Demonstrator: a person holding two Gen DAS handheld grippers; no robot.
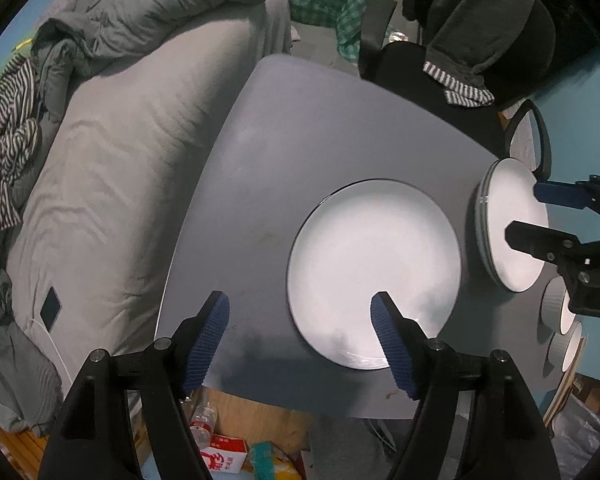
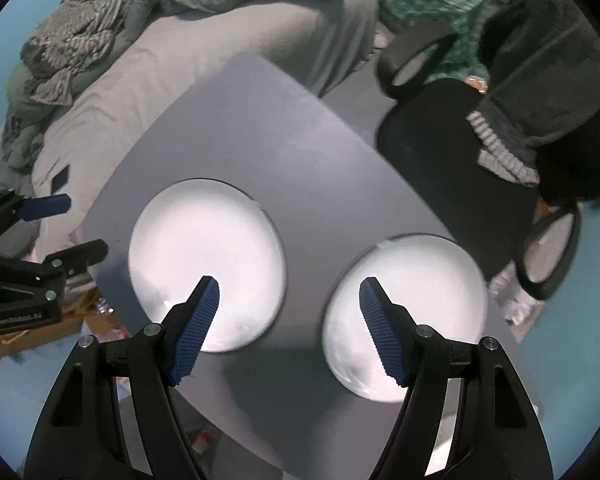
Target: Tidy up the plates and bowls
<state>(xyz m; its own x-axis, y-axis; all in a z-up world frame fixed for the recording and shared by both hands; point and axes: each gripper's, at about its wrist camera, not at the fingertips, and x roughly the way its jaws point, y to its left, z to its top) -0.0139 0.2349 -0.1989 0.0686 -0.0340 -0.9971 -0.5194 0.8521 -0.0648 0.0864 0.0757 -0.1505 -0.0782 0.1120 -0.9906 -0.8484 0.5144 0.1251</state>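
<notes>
A large white plate point(image 1: 374, 274) lies on the grey table point(image 1: 300, 140). To its right sits a second white plate point(image 1: 504, 220), seemingly a stack of two. Two small white bowls point(image 1: 558, 306) stand at the table's right edge. My left gripper point(image 1: 302, 306) is open and empty above the table's near edge, its right finger over the large plate. My right gripper point(image 2: 290, 286) is open and empty, hovering above the gap between the left plate point(image 2: 204, 256) and the right plate point(image 2: 406, 312). It also shows in the left wrist view point(image 1: 526, 214) over the second plate.
A bed with grey bedding point(image 1: 112, 168) runs along the table's left side. A black chair draped with dark clothes point(image 1: 480, 36) stands behind the table. A bottle and cartons point(image 1: 216, 436) lie on the floor below the near edge.
</notes>
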